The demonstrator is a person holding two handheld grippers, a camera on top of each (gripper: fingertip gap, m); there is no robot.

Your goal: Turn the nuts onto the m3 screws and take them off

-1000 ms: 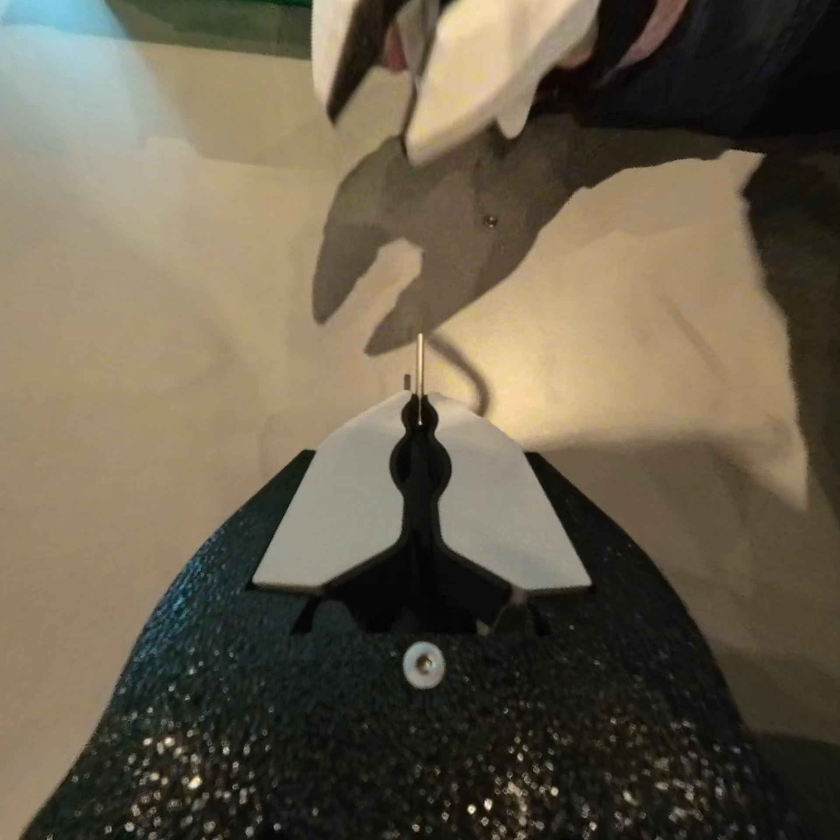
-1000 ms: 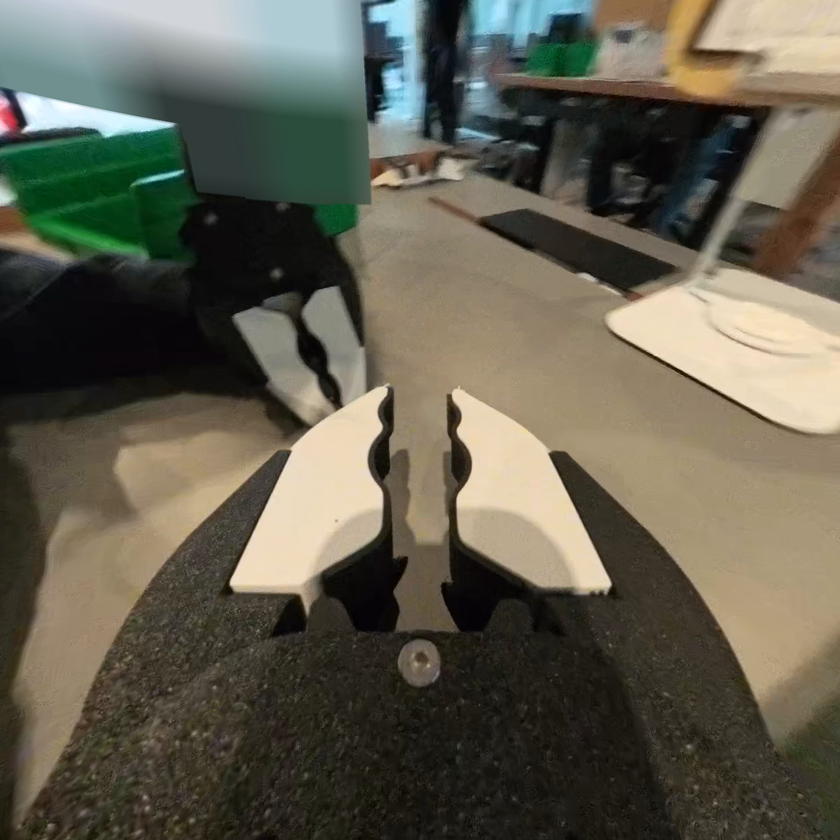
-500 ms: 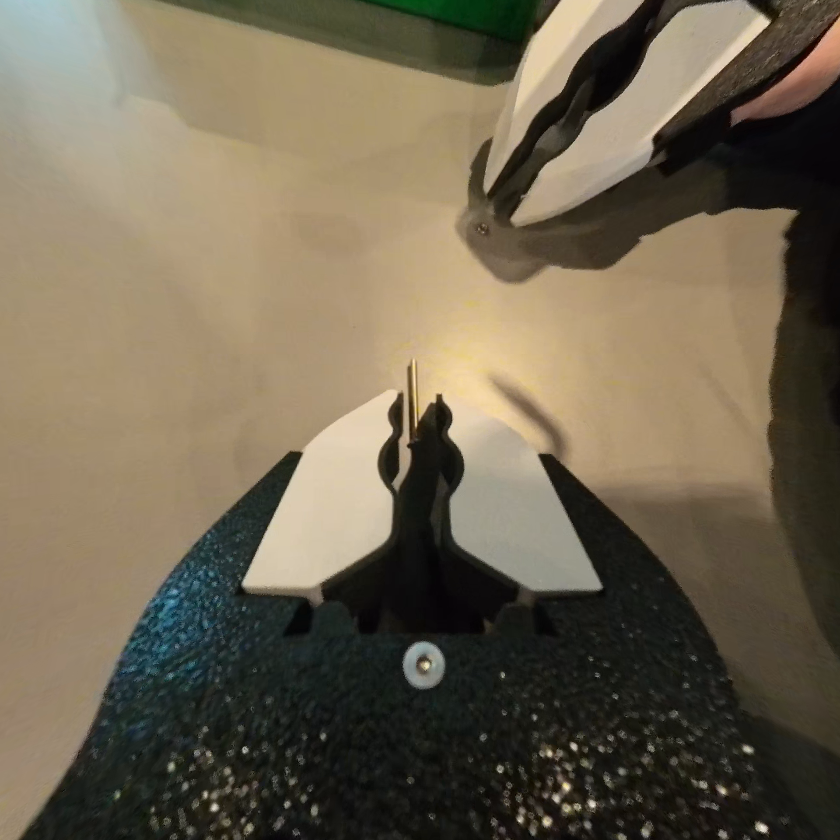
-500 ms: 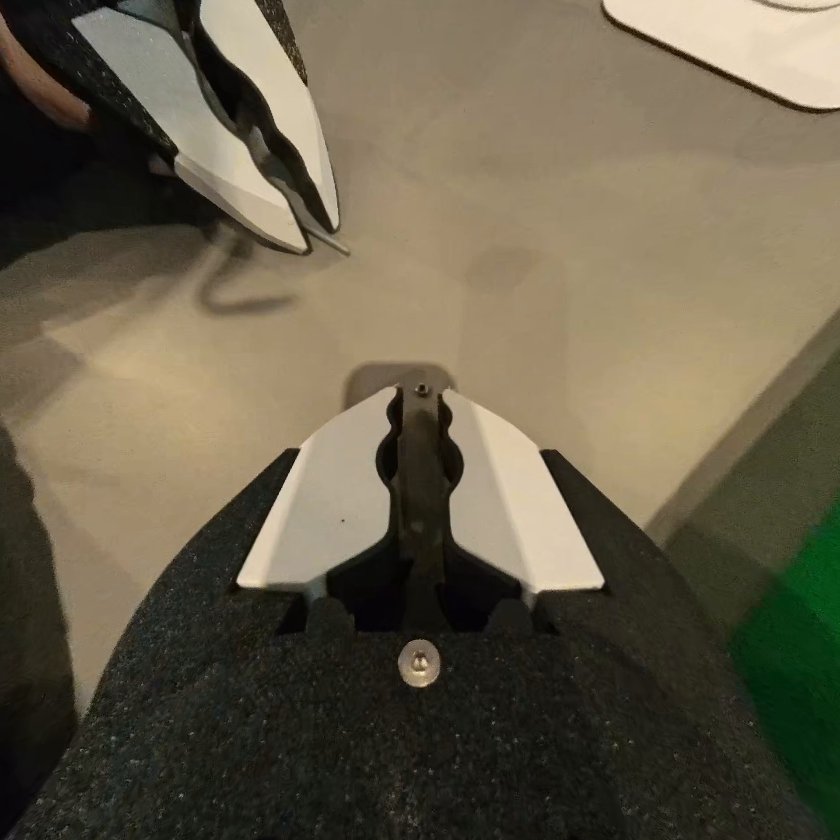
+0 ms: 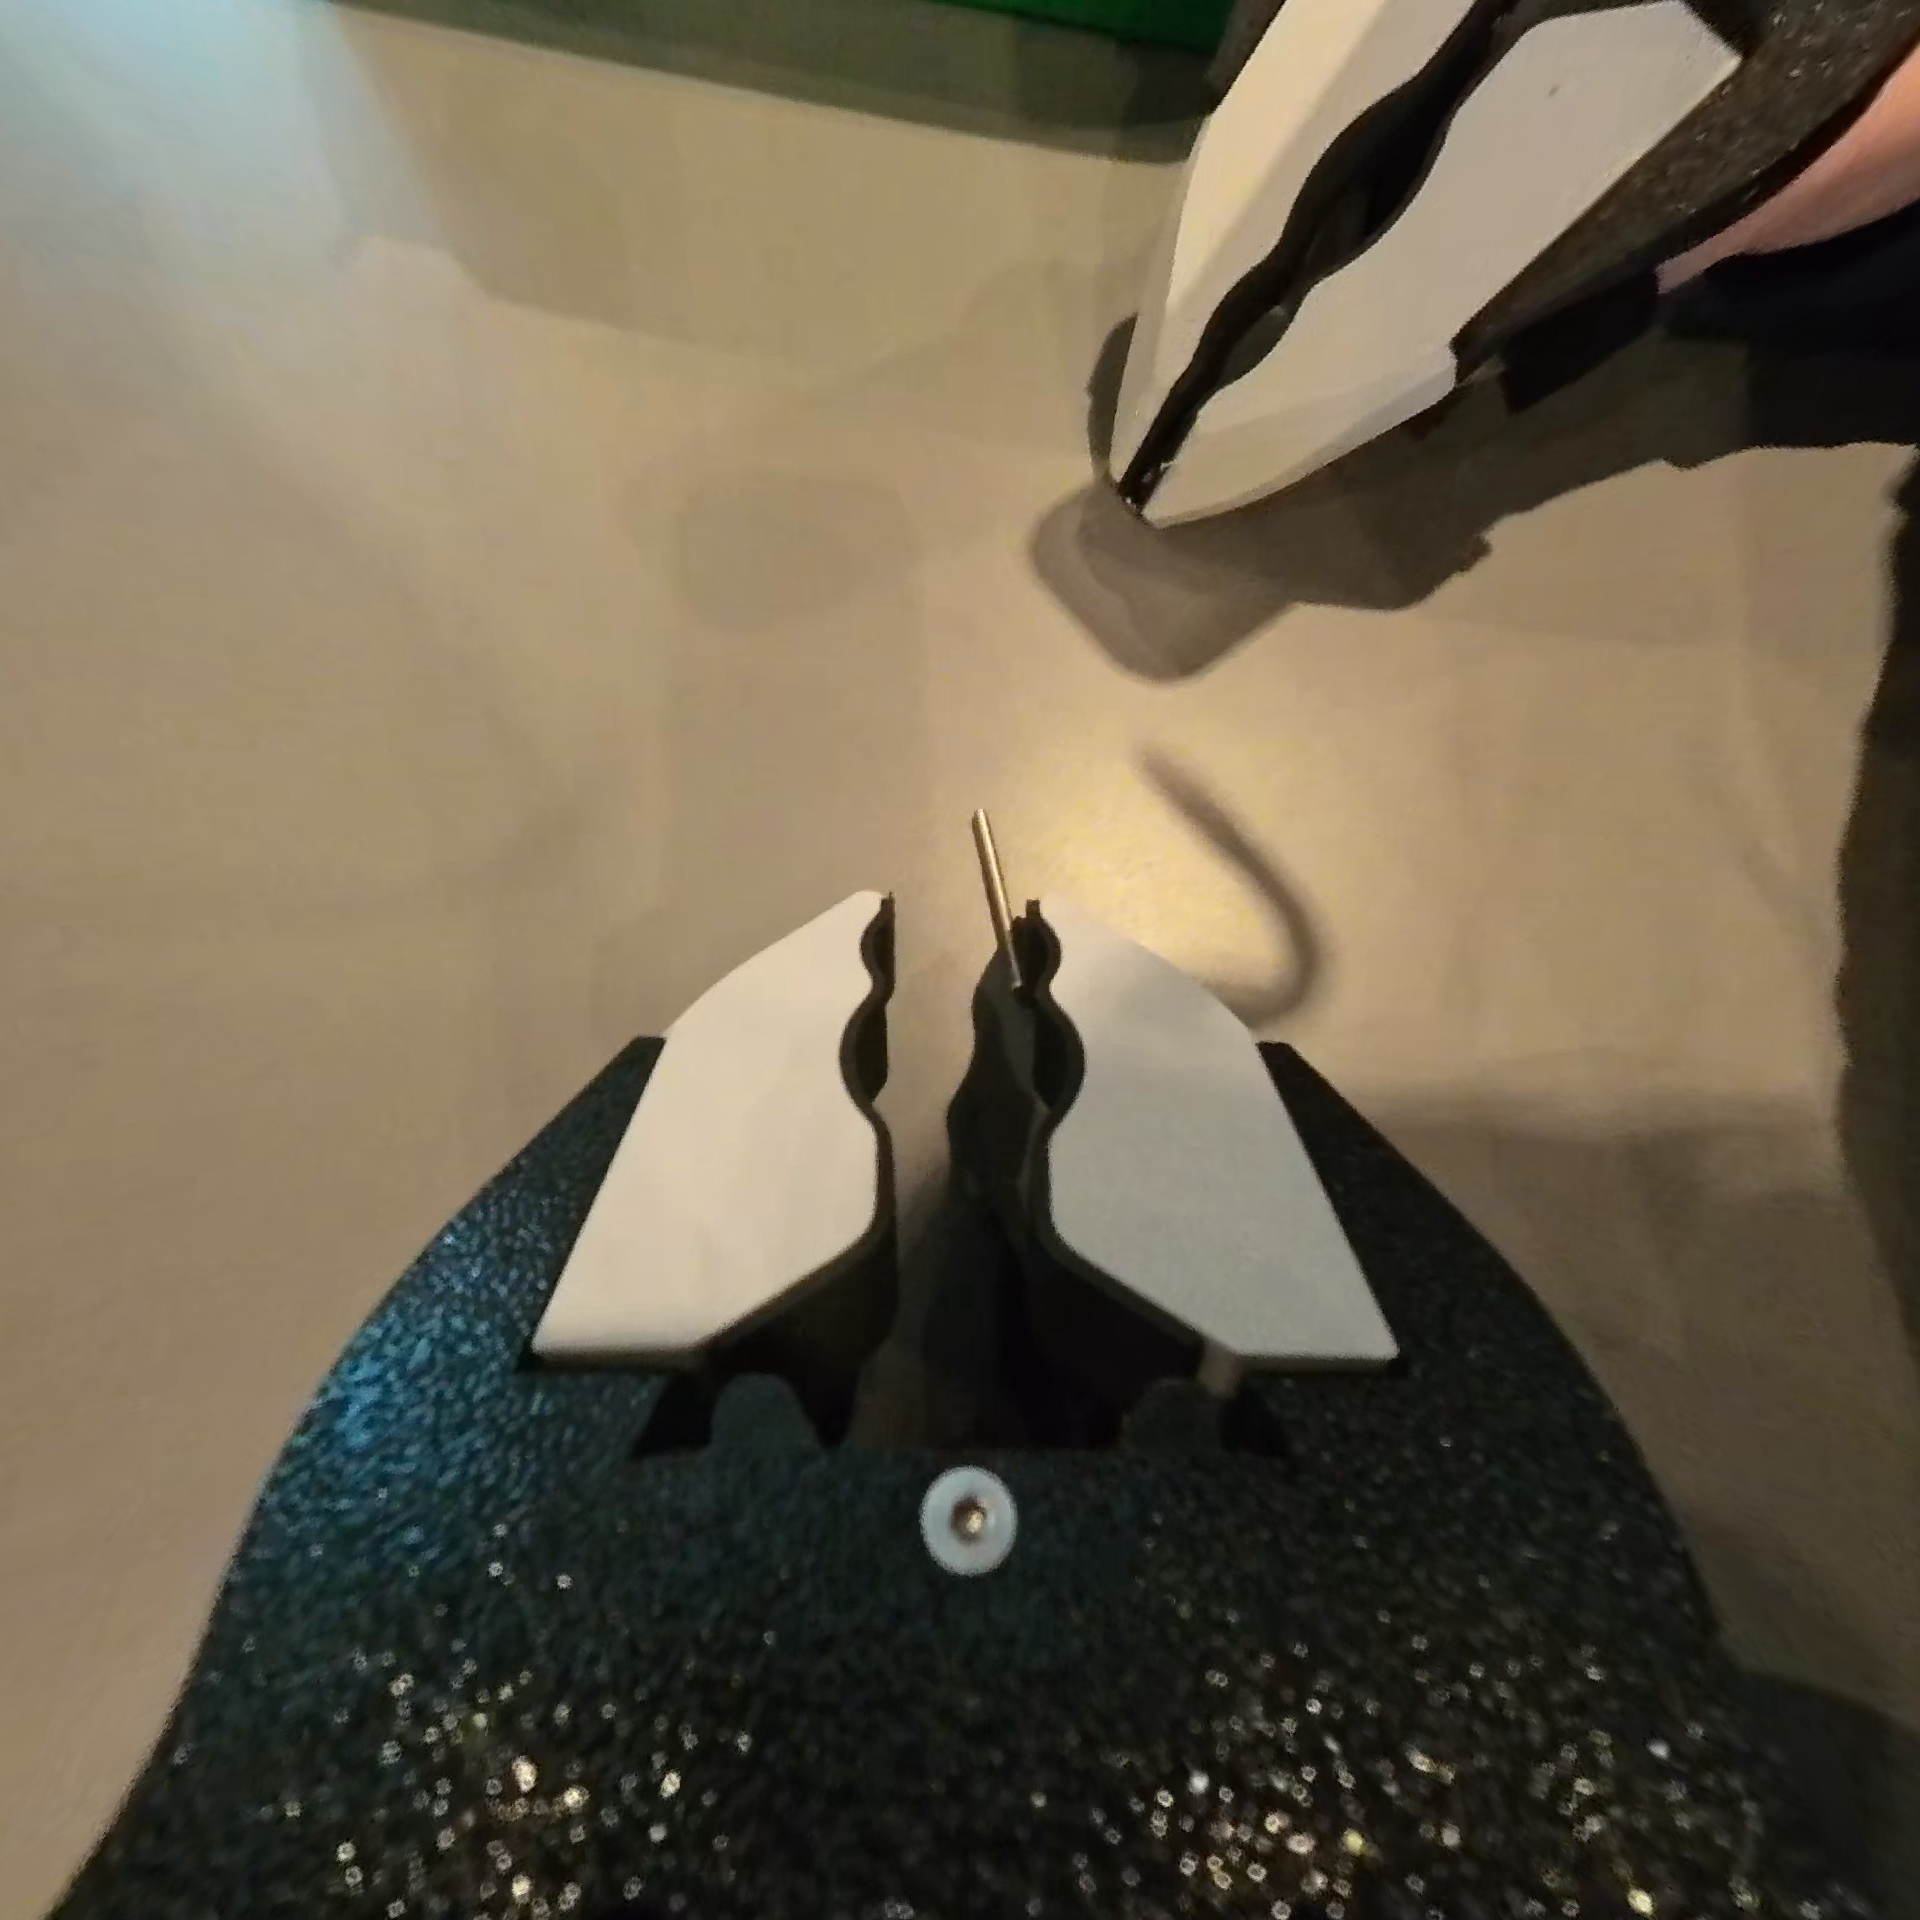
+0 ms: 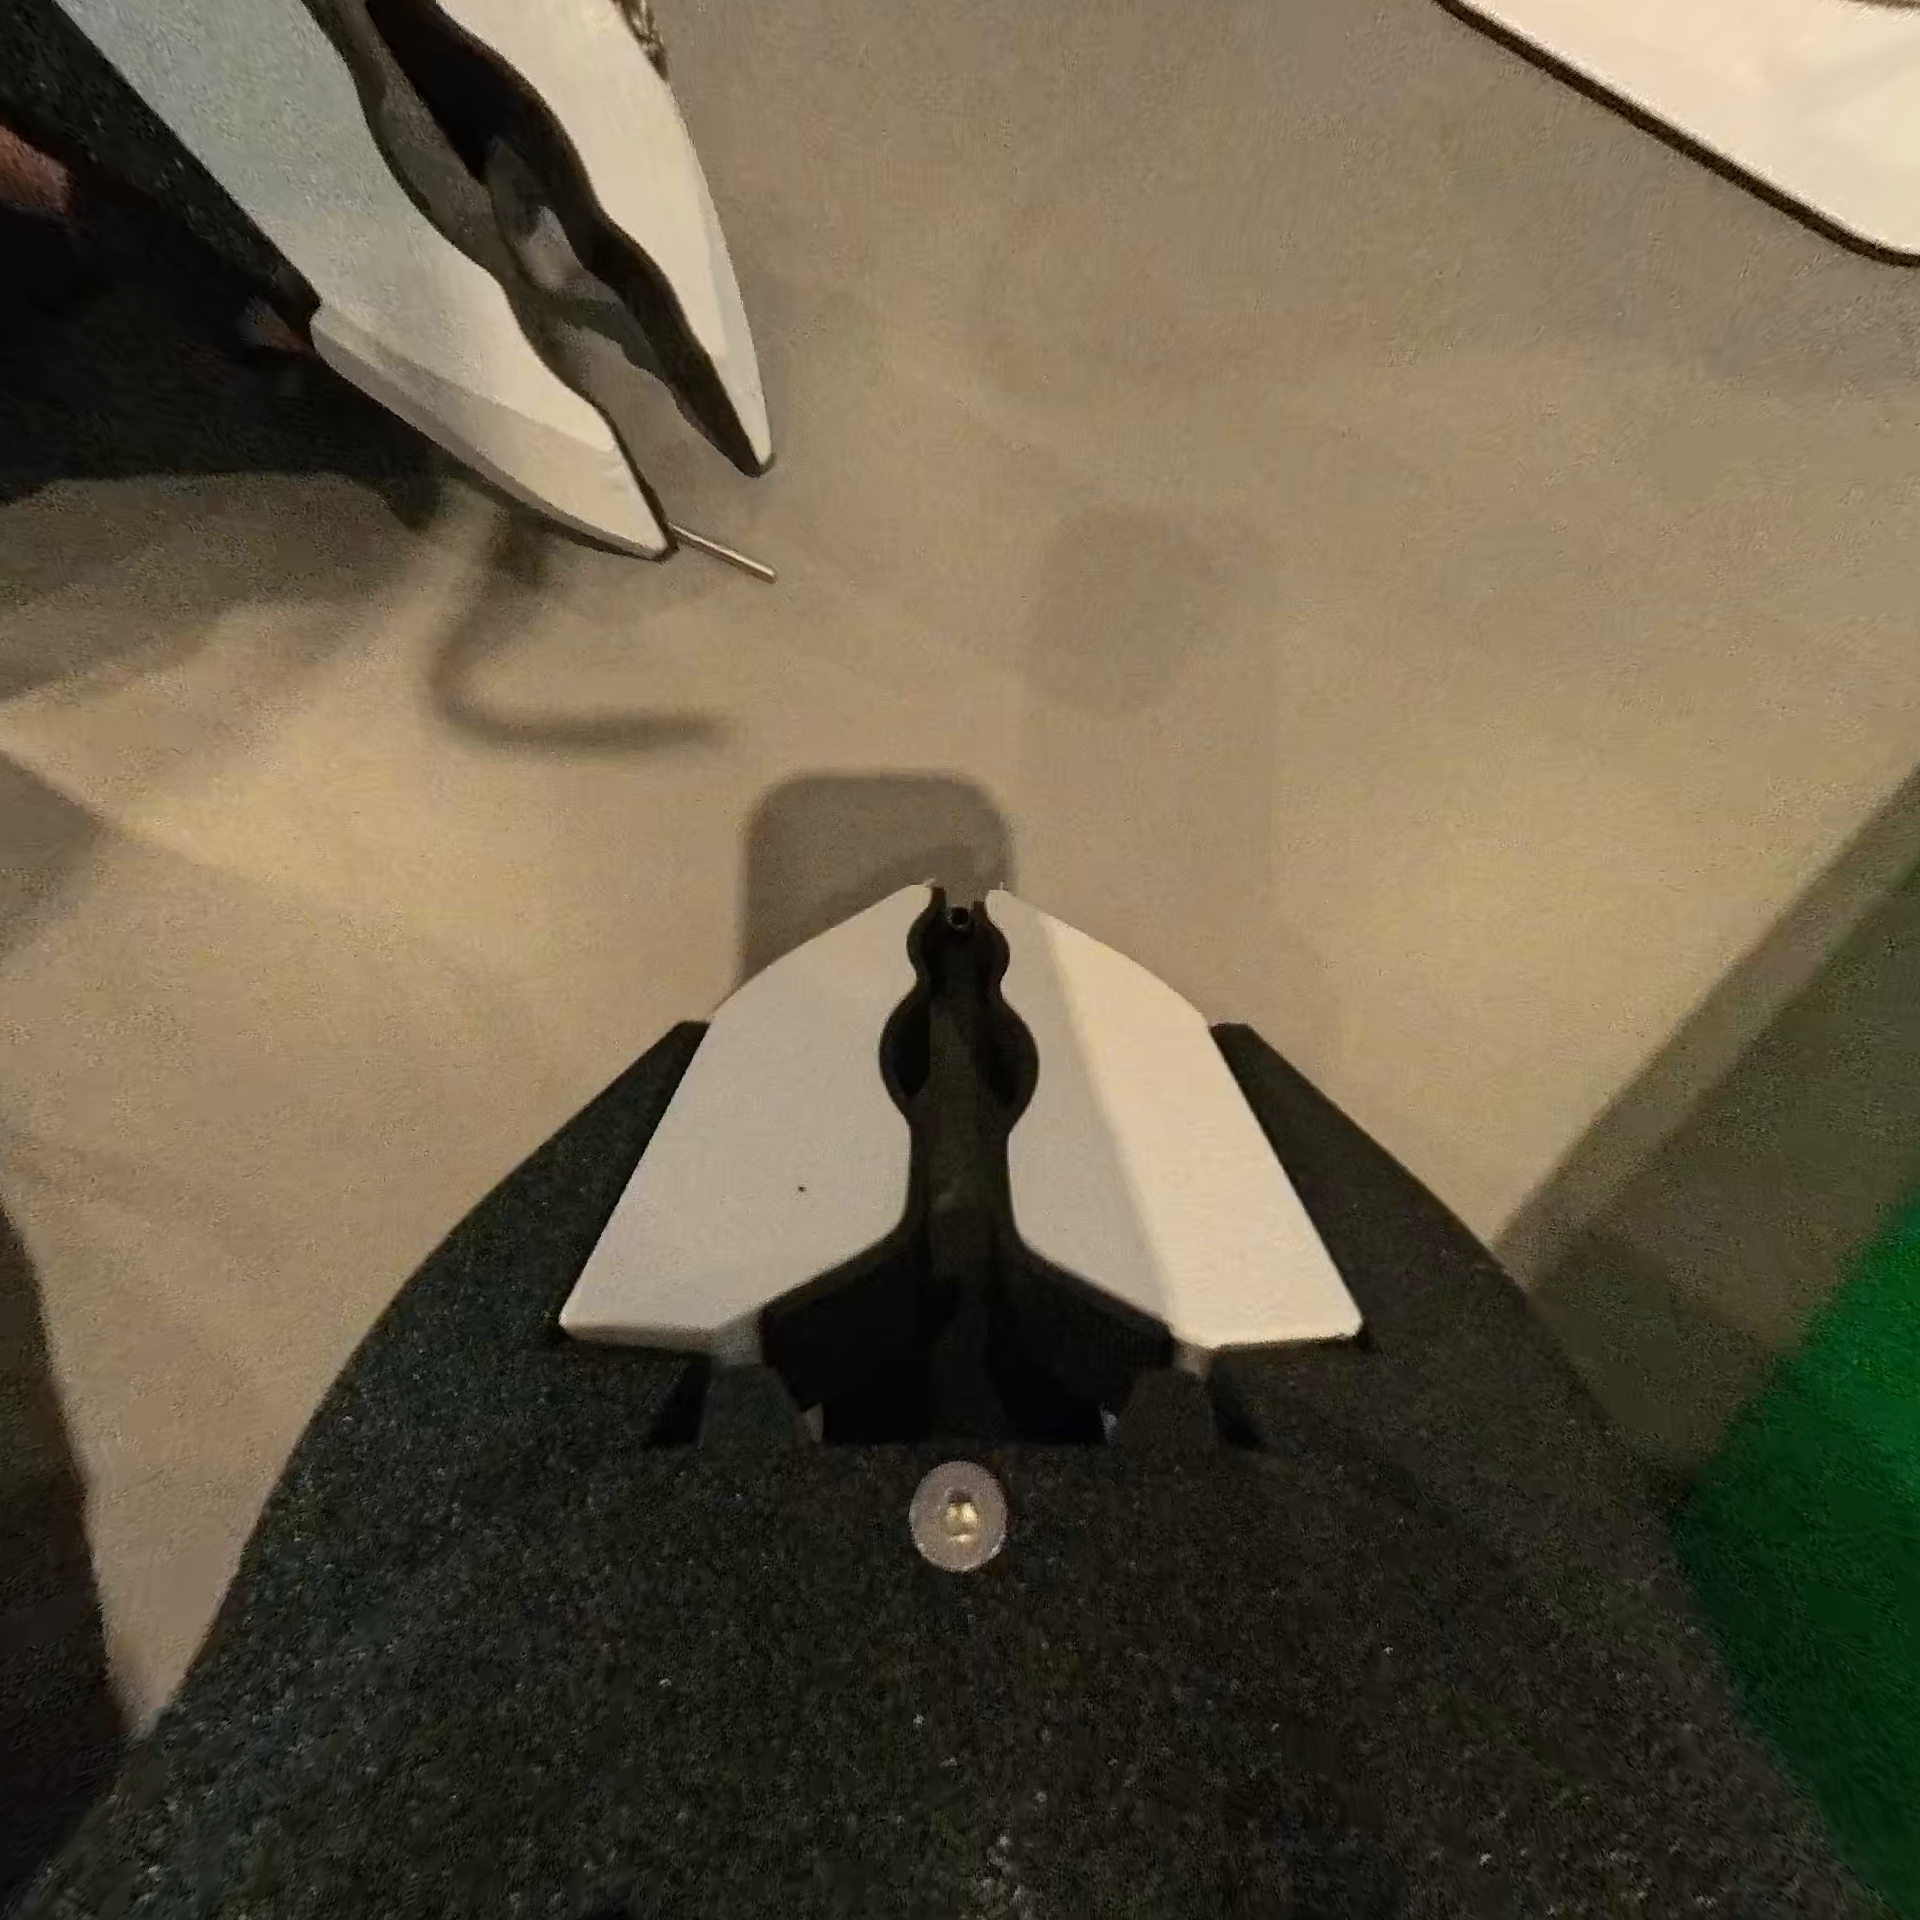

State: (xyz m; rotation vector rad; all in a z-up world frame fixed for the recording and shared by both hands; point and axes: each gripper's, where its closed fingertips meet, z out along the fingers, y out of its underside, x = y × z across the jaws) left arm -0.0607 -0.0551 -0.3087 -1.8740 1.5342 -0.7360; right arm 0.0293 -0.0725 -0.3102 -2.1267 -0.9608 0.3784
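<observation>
In the left wrist view, the left tongs [image 5: 956,914] are filling the lower middle of the frame, their white fingers [image 5: 748,1132] standing well apart with the beige worktop [image 5: 416,623] showing through the gap. A thin metal screw [image 5: 992,888] is leaning against the inner edge of the finger on the frame's right, its shaft poking up past the tip; the other finger is not touching it, so nothing is pinching it. Farther up, in the upper right of that frame, the right tongs [image 5: 1138,499] are coming down with their tips nearly together, close over their own shadow on the worktop. A hand [image 5: 1808,177] is showing behind them at the right edge.

In the right wrist view, the right tongs [image 6: 961,899] are sitting in the lower middle, almost closed, and a small dark nut [image 6: 958,918] is sitting gripped between the fingertips, its hole facing outward. Beyond them, in the upper left of the frame, the left tongs [image 6: 717,509] are hanging open, with the screw [image 6: 727,556] sticking out from the tip of the lower finger. At the upper right corner, a white tray [image 6: 1714,94] with a dark rim is lying on the worktop [image 6: 1247,520]. A green patch [image 6: 1829,1507] is showing at the lower right edge.
</observation>
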